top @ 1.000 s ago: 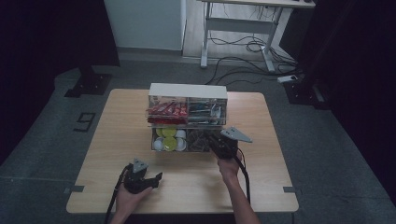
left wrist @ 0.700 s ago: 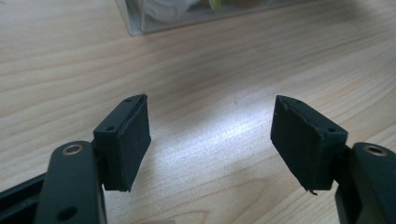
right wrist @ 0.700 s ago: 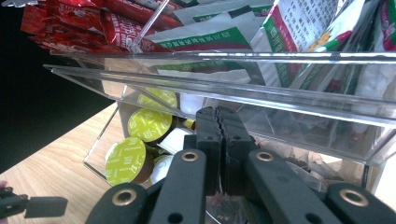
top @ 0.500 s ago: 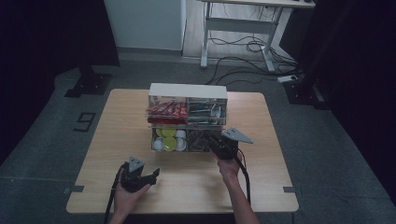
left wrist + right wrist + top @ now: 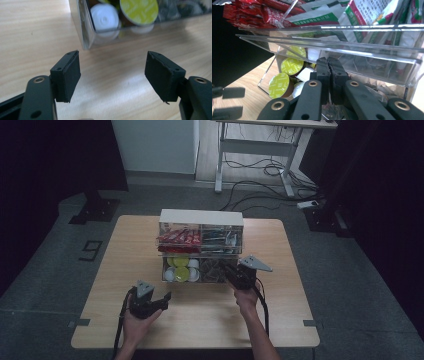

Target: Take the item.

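Note:
A clear two-tier organizer [image 5: 201, 217] stands mid-table. Its upper tier holds red packets [image 5: 177, 237] and green-and-white sachets [image 5: 322, 18]. The lower tier holds yellow-green and white capsules [image 5: 181, 270], also close up as capsules [image 5: 138, 10]. My left gripper [image 5: 164, 300] hovers over the wood in front of the organizer's left corner. It is open [image 5: 112, 65], its jaws have just been closing a little, and nothing is between them. My right gripper [image 5: 229, 271] is at the lower tier's front right. Its jaws [image 5: 328, 61] are pressed together against the clear front, and I see nothing between them.
The wooden table [image 5: 200, 320] has bare surface in front of the organizer and on both sides. Beyond it are a grey floor, a desk frame [image 5: 255, 150] and cables [image 5: 260, 202]. Black stand bases sit at the far left [image 5: 95, 210] and far right [image 5: 325, 217].
My left gripper has lifted a little off the table near the front left. The right gripper has stayed at the lower tier.

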Demonstrator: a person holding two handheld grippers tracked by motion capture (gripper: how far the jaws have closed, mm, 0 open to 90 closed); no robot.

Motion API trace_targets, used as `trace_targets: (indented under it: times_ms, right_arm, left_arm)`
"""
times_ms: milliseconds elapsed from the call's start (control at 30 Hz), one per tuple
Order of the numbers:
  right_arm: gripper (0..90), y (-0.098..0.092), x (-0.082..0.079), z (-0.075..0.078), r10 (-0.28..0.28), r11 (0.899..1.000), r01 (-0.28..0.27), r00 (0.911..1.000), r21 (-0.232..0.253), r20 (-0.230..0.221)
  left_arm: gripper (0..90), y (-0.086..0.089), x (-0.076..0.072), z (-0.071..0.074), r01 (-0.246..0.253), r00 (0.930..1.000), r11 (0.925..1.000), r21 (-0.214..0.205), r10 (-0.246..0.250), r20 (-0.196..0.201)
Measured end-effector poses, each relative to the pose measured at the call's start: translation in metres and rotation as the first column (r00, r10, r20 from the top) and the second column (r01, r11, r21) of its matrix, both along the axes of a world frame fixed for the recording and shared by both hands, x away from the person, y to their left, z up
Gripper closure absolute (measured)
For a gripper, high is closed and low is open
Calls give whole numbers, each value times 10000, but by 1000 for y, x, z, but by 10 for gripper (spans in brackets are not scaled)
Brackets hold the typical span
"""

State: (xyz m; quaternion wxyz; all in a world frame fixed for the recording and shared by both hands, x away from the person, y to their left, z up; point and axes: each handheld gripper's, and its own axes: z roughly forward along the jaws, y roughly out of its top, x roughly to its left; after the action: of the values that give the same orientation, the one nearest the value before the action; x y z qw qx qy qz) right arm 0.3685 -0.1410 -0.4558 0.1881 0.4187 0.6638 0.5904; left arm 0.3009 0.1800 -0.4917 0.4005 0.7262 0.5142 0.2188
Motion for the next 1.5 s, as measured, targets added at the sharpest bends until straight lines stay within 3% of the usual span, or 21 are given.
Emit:
trace_targets:
  times_ms: [367,733,1033,1500]
  right_arm:
    - [870,-3,3,-1,141,9998,-139,9998,111,-130]
    - [870,-3,2,0,121,9997,-117,9997,203,-194]
    - [870,-4,2,1,150,9996,-146,9997,236,-172]
    - [871,-4,2,1,147,9996,-143,9998,223,-158]
  left_arm:
    - [289,-15,17,13,-62,9999,9998,166,63,-86]
    - [288,-34,29,22,68,9998,9991,429,-75,161]
    - [283,-37,36,20,-171,9996,9965,814,153,227]
    - [282,-47,46,16,-217,9995,9951,960,193,259]
